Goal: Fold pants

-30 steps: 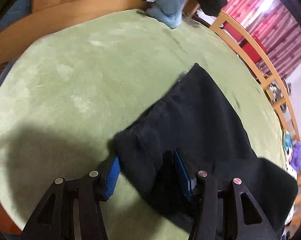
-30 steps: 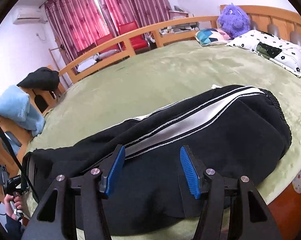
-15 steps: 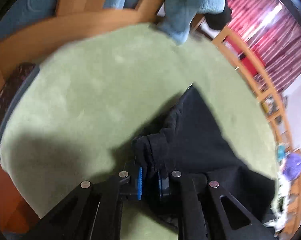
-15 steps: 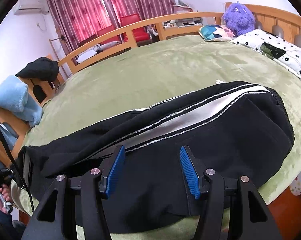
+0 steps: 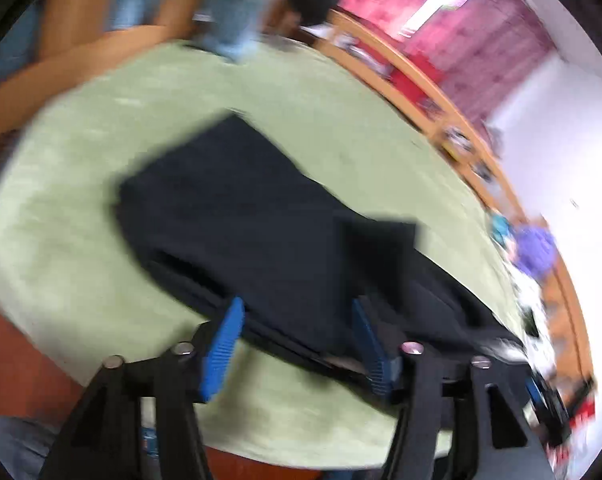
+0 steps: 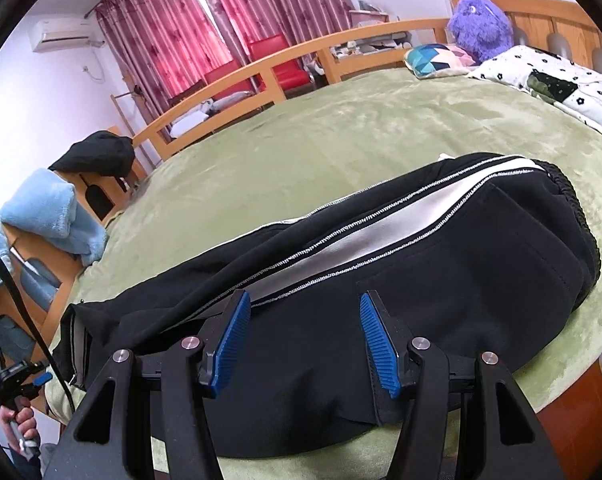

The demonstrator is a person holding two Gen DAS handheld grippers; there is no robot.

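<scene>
Green bedspread (image 5: 309,92) blurs; black pants (image 5: 237,216) show no detail.

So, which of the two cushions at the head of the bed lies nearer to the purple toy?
The small cushion with coloured triangles: it lies right beside the purple toy. The white pillow with black flowers lies farther to the right.

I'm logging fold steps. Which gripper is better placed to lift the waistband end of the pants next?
Right. The right gripper hovers open over the pants near the elastic waistband. The left gripper, jaws opening, is at the leg end.
</scene>
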